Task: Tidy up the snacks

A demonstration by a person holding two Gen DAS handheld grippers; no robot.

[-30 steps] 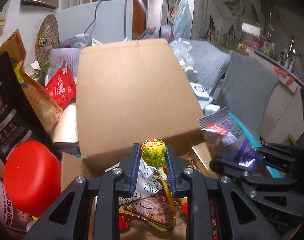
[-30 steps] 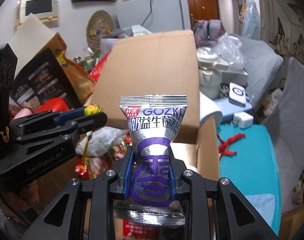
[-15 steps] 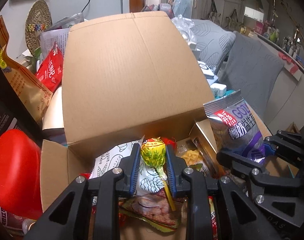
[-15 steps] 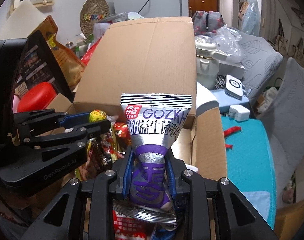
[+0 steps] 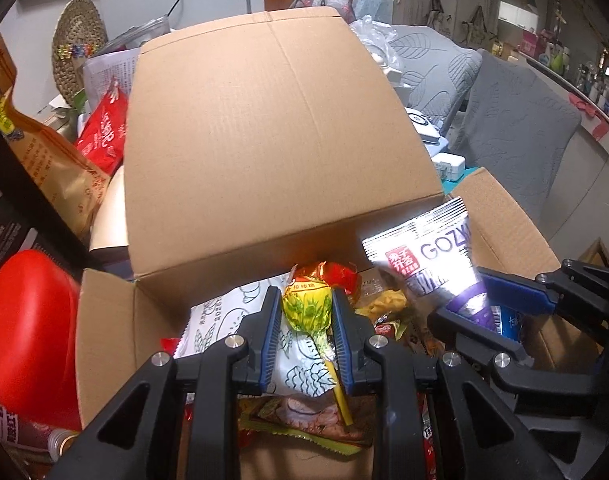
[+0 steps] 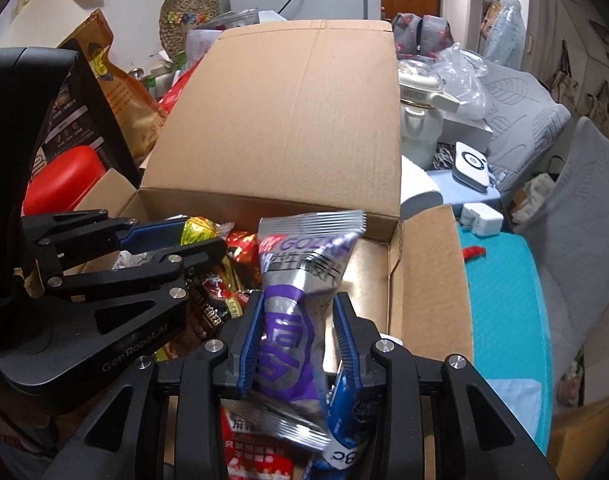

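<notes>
**Snacks held over open carton: two items, both grippers**

While both items hang above the cardboard box (image 5: 272, 152), release is best delayed until each sits low over the pile. Left gripper (image 5: 306, 316): fingers closed on the lollipop (image 5: 305, 307). Right gripper (image 6: 298, 340): fingers parted somewhat, the silver-purple packet (image 6: 292, 320) tilted and loosely kept between them. Against the frames a second earlier, both grippers are seen lower and further inside the box, and the packet, then upright and pinched, is now leaning.

One cardboard box (image 5: 280, 152), one lollipop (image 5: 306, 307), one silver-purple packet (image 6: 300, 280)
</notes>
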